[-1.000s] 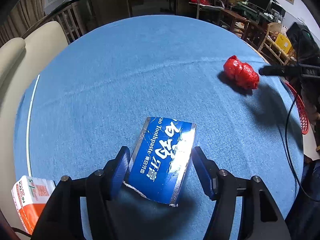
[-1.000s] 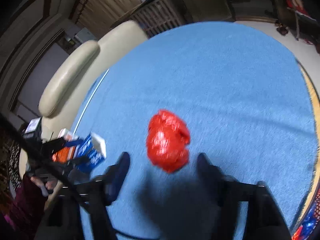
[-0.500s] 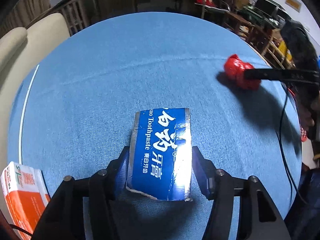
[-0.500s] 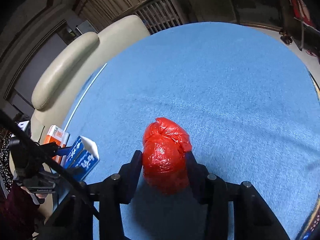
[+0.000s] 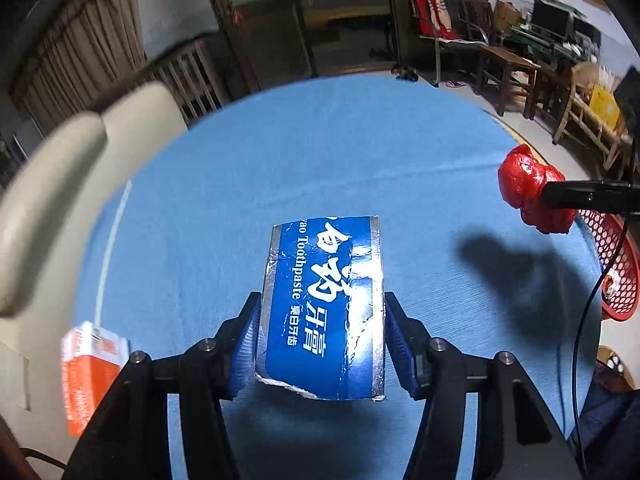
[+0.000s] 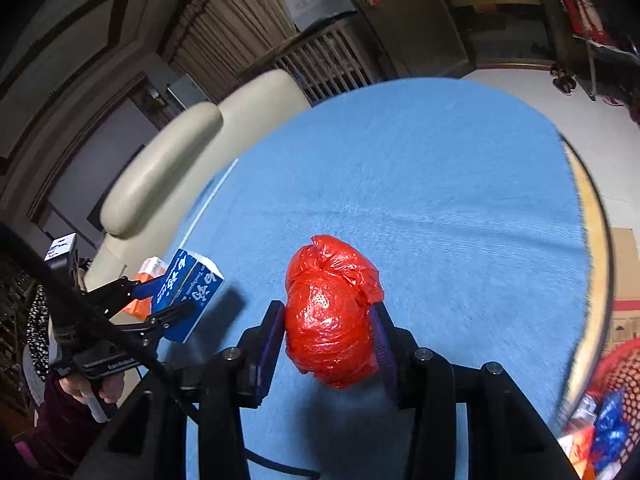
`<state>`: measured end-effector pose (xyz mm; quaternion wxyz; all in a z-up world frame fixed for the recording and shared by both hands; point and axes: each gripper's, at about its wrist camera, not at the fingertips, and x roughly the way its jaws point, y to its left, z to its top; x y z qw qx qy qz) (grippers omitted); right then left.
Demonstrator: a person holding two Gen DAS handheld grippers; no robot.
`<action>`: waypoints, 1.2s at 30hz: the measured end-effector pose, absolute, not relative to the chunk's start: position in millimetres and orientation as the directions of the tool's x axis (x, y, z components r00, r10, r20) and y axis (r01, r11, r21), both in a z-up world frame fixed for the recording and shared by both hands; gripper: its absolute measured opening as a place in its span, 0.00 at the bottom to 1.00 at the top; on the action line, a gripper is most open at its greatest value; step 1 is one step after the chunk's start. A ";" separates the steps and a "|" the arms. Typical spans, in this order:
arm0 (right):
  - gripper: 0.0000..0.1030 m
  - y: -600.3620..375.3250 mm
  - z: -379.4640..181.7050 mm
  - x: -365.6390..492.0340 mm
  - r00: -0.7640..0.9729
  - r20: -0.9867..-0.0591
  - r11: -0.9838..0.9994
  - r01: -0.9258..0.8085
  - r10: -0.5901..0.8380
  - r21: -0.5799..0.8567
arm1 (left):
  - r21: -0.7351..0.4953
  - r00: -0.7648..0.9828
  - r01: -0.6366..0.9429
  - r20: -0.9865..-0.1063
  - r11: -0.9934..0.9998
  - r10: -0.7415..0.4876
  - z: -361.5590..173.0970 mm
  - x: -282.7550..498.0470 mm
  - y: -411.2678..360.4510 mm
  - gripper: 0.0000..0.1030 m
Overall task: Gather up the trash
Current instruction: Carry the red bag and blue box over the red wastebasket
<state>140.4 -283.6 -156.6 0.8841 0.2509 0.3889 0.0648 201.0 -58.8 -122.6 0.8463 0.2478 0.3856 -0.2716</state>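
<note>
The left tool (image 5: 320,344) clamped the torn, light toothpaste box (image 5: 324,312) by its stiff long sides above the blue table (image 5: 320,152), while the right tool (image 6: 328,340) squeezed the soft, crinkly red plastic bundle (image 6: 332,312) around its middle, near the red basket (image 6: 616,376).

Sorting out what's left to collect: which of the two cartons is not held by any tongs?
The orange-and-white carton at the table's near-left edge. The blue toothpaste box is clamped in the left tongs, lifted above the cloth.
</note>
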 end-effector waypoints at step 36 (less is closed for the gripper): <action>0.45 -350.2 -111.2 -48.5 0.819 -0.549 0.853 0.158 0.168 0.497 | 0.374 0.719 0.632 -0.609 0.679 -0.334 -48.8 39.0 -148.1 0.58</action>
